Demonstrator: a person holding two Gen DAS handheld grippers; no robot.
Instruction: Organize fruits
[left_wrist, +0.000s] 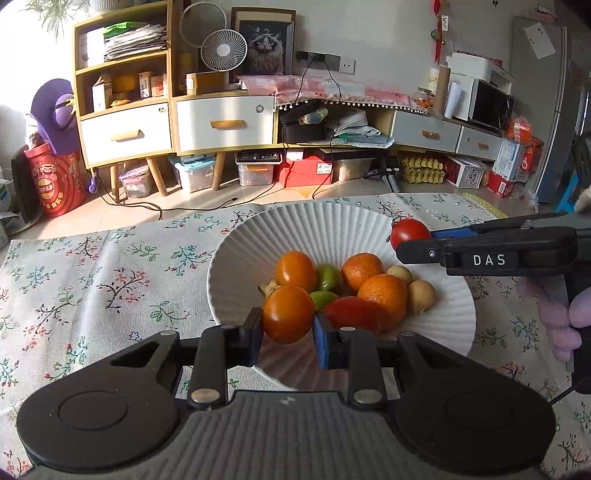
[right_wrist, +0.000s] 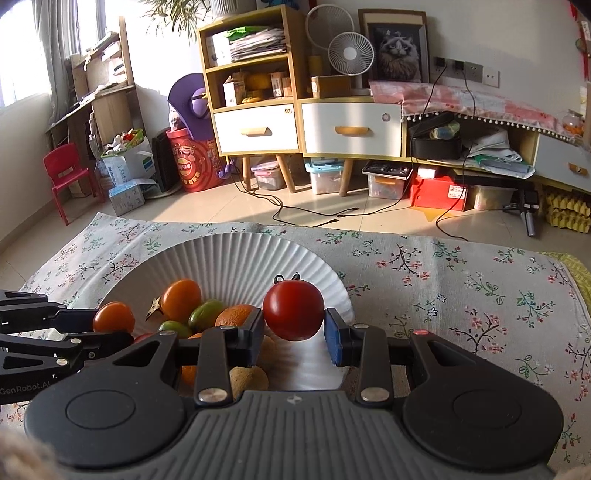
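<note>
A sunlit living room with a wooden cabinet (left_wrist: 125, 110) and plastic boxes on a tiled floor is lying behind a surface that is wearing a soft floral cloth (left_wrist: 110, 280), slightly rumpled. A white ridged plate (left_wrist: 258, 236), wide and shallow like a pleated fan, is sitting on the cloth towards its far edge.

Most of the fruit is already lying heaped in the middle of the plate: two dull, pebbly oranges (left_wrist: 384, 299), glossy green fruits (left_wrist: 328, 277), a smooth orange tomato (left_wrist: 295, 269), a long red one (left_wrist: 351, 312) and two matt, tan round fruits (left_wrist: 421, 295).

The left gripper (left_wrist: 288, 338) is pinching a smooth orange tomato (left_wrist: 288, 314) between narrowly set pads, hanging over the near part of the plate. The right gripper (right_wrist: 293, 334) is clamping a shiny red tomato (right_wrist: 293, 310), its curled stem showing, above the plate's right rim.

Judging from this, the task is looking nearly finished: no loose fruit is showing on the cloth, and only these two held pieces are waiting to be set down.
</note>
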